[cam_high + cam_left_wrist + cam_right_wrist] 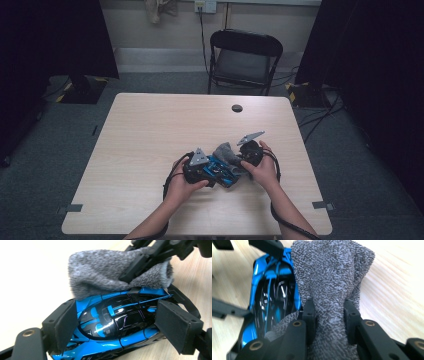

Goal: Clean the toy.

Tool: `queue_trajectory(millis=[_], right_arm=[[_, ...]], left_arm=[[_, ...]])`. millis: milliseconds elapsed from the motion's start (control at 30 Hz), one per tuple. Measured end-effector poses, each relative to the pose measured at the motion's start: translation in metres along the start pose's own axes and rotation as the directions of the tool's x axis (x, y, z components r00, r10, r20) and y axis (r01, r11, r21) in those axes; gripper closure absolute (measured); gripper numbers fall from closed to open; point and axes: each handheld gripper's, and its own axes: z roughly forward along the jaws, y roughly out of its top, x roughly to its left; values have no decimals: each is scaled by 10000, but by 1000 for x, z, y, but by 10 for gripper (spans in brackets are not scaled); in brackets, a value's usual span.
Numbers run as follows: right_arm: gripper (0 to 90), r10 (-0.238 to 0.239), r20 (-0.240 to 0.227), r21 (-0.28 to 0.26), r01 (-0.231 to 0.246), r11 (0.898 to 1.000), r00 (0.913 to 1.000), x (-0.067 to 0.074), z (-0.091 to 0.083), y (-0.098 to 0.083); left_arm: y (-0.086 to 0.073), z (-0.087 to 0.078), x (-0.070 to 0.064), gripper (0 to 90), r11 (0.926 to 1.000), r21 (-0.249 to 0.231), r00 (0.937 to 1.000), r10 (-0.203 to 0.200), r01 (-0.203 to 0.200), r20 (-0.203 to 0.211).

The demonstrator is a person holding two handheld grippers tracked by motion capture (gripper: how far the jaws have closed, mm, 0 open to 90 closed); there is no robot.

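Left gripper view: left gripper (112, 325) pads clamp a glossy blue-black toy car (112, 322), while beyond it right gripper (329, 315) pinches a fuzzy grey cloth (332, 280).

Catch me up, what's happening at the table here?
A person is cleaning a blue and black toy car with a grey cloth on the wooden table. The left gripper clamps the car by its sides. The right gripper pinches the bunched cloth, which lies against one end of the car.
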Motion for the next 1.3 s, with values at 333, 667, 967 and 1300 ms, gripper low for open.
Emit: queue_trajectory(millis=[333, 667, 967, 1300], right_arm=[[704, 91, 177, 263, -95, 9996, 9998, -4, -20, -20], [702, 472, 680, -158, -463, 9988, 9966, -16, -24, -7], [694, 501, 539, -366, -481, 9982, 9973, -8, 12, 23], [692, 357, 379, -378, -343, 9987, 9986, -4, 32, 37]], left_arm=[[0, 0, 0, 181, 10000, 12, 10000, -5, 5, -1], [1, 0, 0, 181, 10000, 43, 10000, 5, -5, 14], [0, 0, 1, 181, 10000, 13, 10000, 35, -36, 71], [0, 0, 1, 181, 10000, -3, 10000, 31, -31, 70]])
